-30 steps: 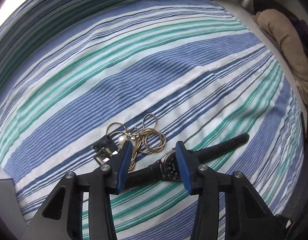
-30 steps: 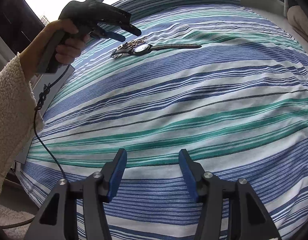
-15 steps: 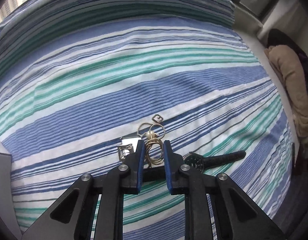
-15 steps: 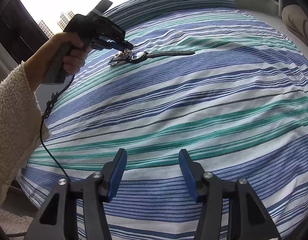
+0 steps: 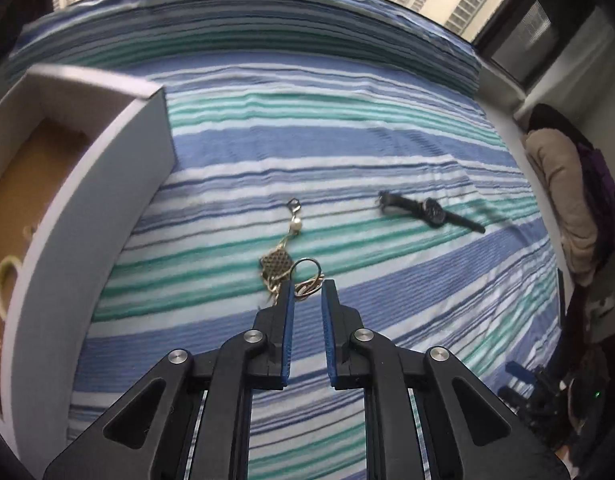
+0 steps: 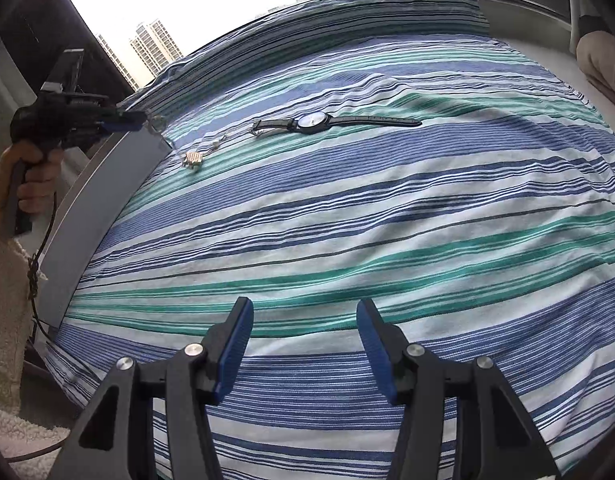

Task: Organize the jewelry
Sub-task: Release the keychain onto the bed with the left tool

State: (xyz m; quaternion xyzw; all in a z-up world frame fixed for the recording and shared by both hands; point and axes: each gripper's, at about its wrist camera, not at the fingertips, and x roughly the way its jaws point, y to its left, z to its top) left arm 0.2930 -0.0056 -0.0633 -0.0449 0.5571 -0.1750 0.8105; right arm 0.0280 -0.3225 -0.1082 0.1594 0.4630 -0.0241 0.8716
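Fingers of our left gripper [image 5: 307, 290] are pinching a gold chain [image 5: 305, 286] above the bed [image 5: 347, 152]; our right gripper [image 6: 305, 326] is hovering half open, empty.

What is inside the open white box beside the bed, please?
The white box shows a brown bottom and a pale ring-shaped item near its wall. That wall and the picture edge hide the rest.

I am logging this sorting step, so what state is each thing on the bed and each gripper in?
Left gripper: jaws just closed, shut on gold rings.
Gold rings: pinched at jaw tips, lifted.
Gold chain with pearl and mesh charm: trailing from the rings, stretched out.
Black leather-strap watch: lying flat on striped bedspread, unbuckled.
Grey open-top box: open, beside bed.
Right gripper: open, empty.
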